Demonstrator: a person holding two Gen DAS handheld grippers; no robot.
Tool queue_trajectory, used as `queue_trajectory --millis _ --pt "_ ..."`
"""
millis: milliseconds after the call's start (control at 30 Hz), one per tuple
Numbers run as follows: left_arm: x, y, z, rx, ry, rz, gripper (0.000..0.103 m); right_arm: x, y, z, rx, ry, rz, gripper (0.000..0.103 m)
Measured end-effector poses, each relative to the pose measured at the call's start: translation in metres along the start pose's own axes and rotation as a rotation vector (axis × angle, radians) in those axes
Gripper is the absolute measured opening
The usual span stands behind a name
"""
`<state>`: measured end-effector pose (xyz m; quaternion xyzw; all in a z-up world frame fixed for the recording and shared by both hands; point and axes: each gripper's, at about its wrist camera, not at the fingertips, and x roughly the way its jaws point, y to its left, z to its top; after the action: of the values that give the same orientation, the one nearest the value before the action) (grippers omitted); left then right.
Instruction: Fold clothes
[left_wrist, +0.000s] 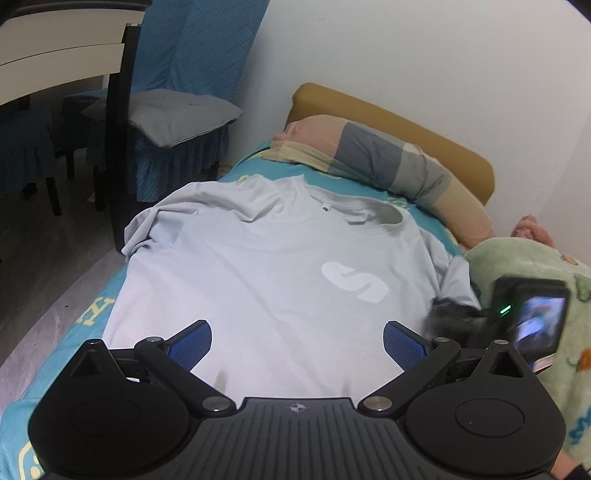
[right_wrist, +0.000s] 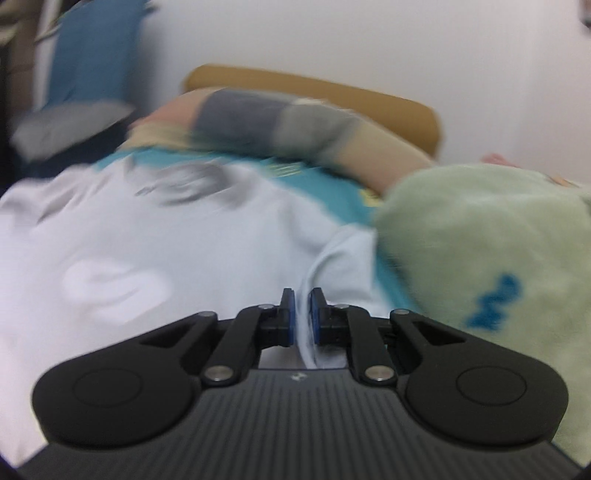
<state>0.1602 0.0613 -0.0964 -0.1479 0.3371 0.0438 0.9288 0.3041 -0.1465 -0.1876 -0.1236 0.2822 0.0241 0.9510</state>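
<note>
The pale blue T-shirt (left_wrist: 266, 258) lies spread front-up on the bed (left_wrist: 92, 310), its collar toward the patchwork pillow (left_wrist: 388, 162) and its hem toward the cameras. No fold shows in the body of it yet: the chest with its white logo is flat, the sleeve on the chair side is only rumpled near the mattress edge. So the task looks barely begun, with the first sleeve fold just being taken up and the other sleeve, the side panels and the crosswise fold all left to do.

The right gripper (right_wrist: 303, 299) is clenched on a strip of the T-shirt's cloth, which stands pinched between its blue pads; this appears to be the sleeve or side edge on the green blanket (right_wrist: 480, 240) side of the T-shirt. That view is blurred, so exactly which edge it holds cannot be told. From the left wrist view it shows as a dark smear beside the T-shirt's sleeve, touching the blanket's edge.

The left gripper (left_wrist: 297, 343) is spread wide and holds nothing, hovering over the lower middle of the T-shirt near the hem, cloth visible between its fingers
</note>
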Motion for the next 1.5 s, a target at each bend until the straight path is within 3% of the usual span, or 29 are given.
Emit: queue_trajectory --millis 133,267,367,400,433,567,700,967,1067,1133,1400,1500 --pt "-0.002 -0.012 -0.004 0.054 -0.023 0.010 0.100 -0.005 0.028 -0.012 -0.110 -0.006 0.049 0.013" --pt "-0.003 -0.027 -0.010 0.123 -0.034 0.018 0.100 -0.021 0.008 -0.010 0.023 -0.006 0.139 0.014" --pt "-0.005 -0.035 -0.015 0.163 -0.032 0.013 0.100 -0.035 -0.008 -0.013 0.136 -0.015 0.189 0.048" --pt "-0.005 -0.038 -0.017 0.177 -0.031 0.012 0.100 -0.040 -0.013 -0.015 0.178 -0.029 0.202 0.069" --pt "-0.006 -0.039 -0.019 0.189 -0.034 0.015 0.100 -0.047 -0.020 -0.018 0.227 -0.048 0.218 0.083" --pt "-0.010 -0.041 -0.025 0.208 -0.030 0.009 0.101 -0.062 -0.041 -0.036 0.398 -0.087 0.274 0.083" --pt "-0.008 -0.040 -0.025 0.204 -0.022 0.012 0.101 -0.066 -0.055 -0.051 0.514 -0.096 0.271 0.083" --pt "-0.001 -0.034 -0.021 0.161 0.017 0.004 0.101 -0.066 -0.077 -0.053 0.651 -0.142 0.258 0.083" --pt "0.001 -0.034 -0.019 0.150 0.029 -0.001 0.101 -0.064 -0.098 -0.061 0.802 -0.162 0.259 0.078" --pt "0.002 -0.033 -0.017 0.135 0.028 0.001 0.101 -0.060 -0.112 -0.066 0.894 -0.163 0.255 0.069" --pt "0.006 -0.007 0.000 -0.044 0.057 -0.045 0.101 -0.015 -0.147 -0.105 1.277 -0.030 0.300 0.067" --pt "0.009 0.001 0.005 -0.088 0.067 -0.051 0.101 0.001 -0.149 -0.089 1.231 -0.049 0.307 0.067"
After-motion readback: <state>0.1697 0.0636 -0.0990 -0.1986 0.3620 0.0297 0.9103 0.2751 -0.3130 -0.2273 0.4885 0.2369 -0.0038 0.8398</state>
